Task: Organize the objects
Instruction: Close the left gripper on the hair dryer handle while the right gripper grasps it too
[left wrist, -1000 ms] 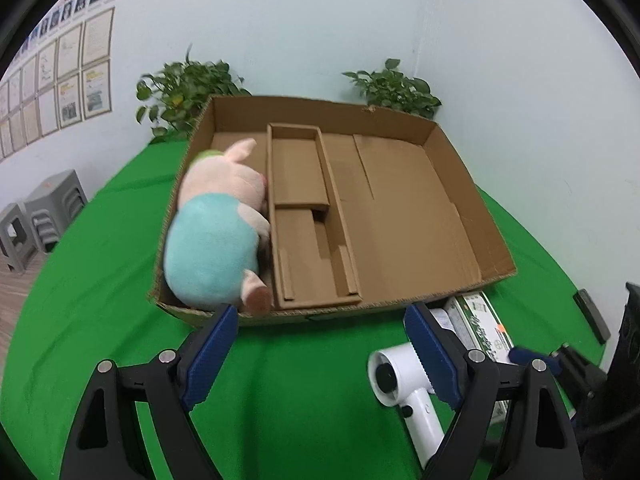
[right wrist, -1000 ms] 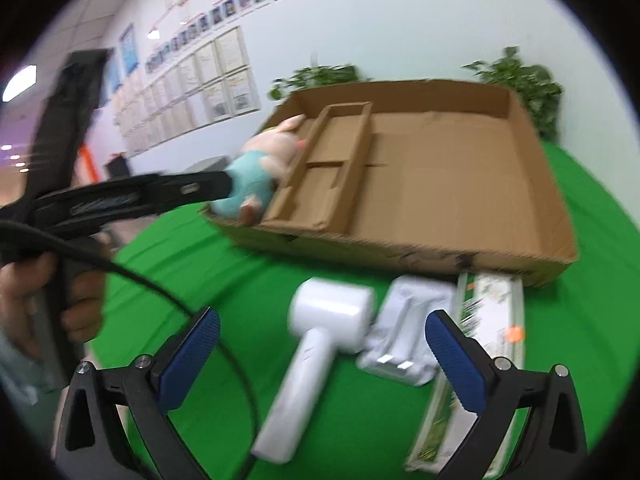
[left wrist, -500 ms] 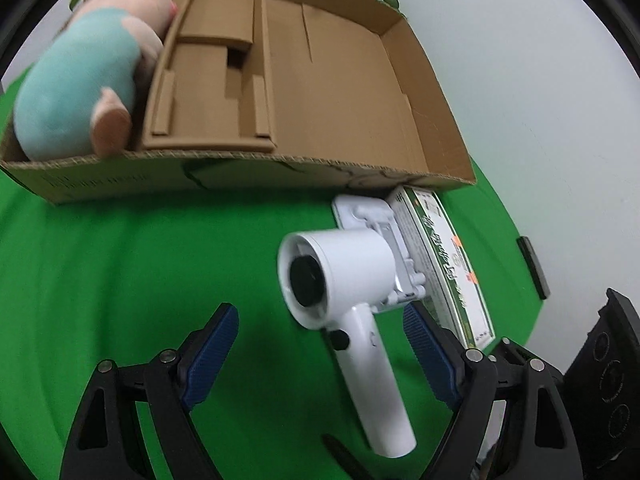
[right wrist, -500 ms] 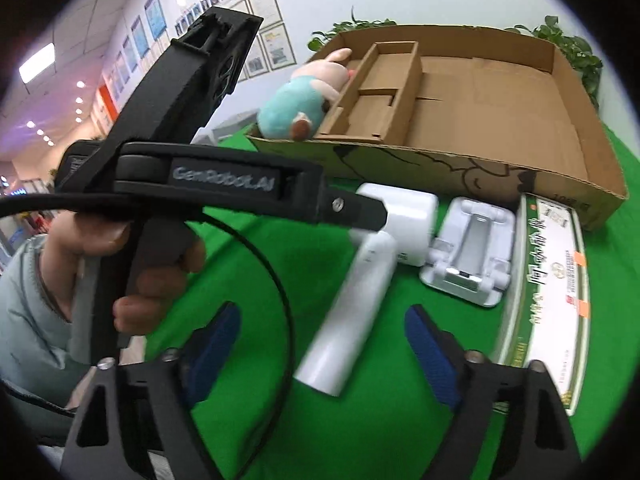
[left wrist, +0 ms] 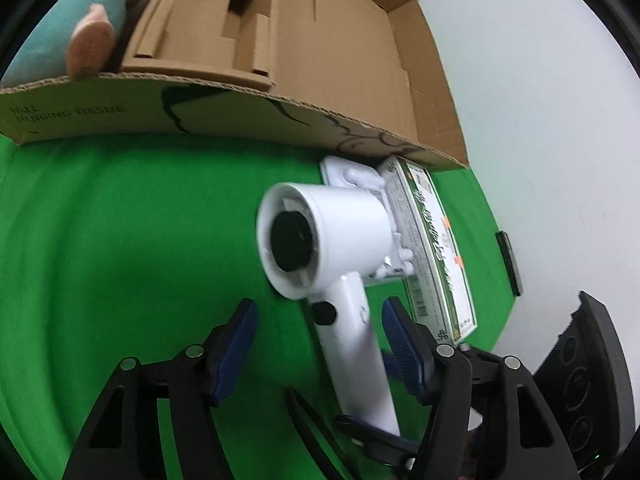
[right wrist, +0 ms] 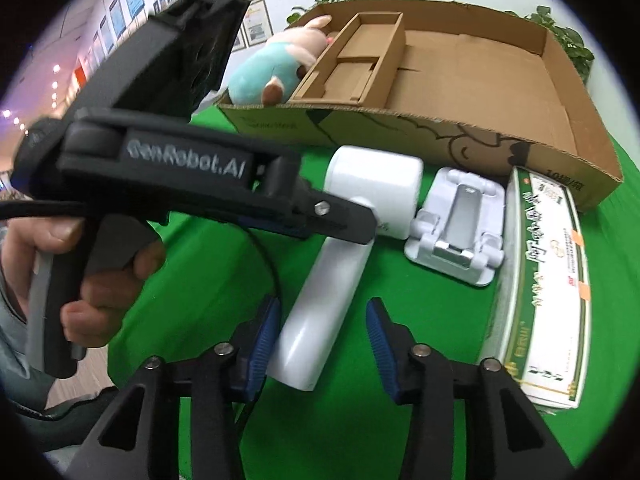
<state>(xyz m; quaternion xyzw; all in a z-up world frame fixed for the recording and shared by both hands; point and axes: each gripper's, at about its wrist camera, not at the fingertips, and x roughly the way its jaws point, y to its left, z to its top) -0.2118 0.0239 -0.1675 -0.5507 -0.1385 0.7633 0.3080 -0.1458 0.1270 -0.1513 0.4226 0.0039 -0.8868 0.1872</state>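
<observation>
A white hair dryer (left wrist: 332, 256) lies on the green table in front of a cardboard box (left wrist: 280, 120). My left gripper (left wrist: 316, 332) is open, its blue pads either side of the dryer's handle just below the head. My right gripper (right wrist: 322, 332) is open around the lower end of the same handle (right wrist: 324, 320). A white phone stand (right wrist: 456, 232) and a green-and-white carton (right wrist: 544, 288) lie right of the dryer. A plush pig (right wrist: 276, 68) lies in the box's left compartment (right wrist: 240, 108).
The box (right wrist: 480, 80) has a cardboard divider insert (right wrist: 352, 64) and open floor at its right. The left gripper's body (right wrist: 180, 168) and the hand holding it fill the left of the right wrist view. A small black item (left wrist: 509, 260) lies at the table's right edge.
Both grippers have moved in on the hair dryer and narrowed; their pads now straddle its handle. The box has slid up and away in both views.
</observation>
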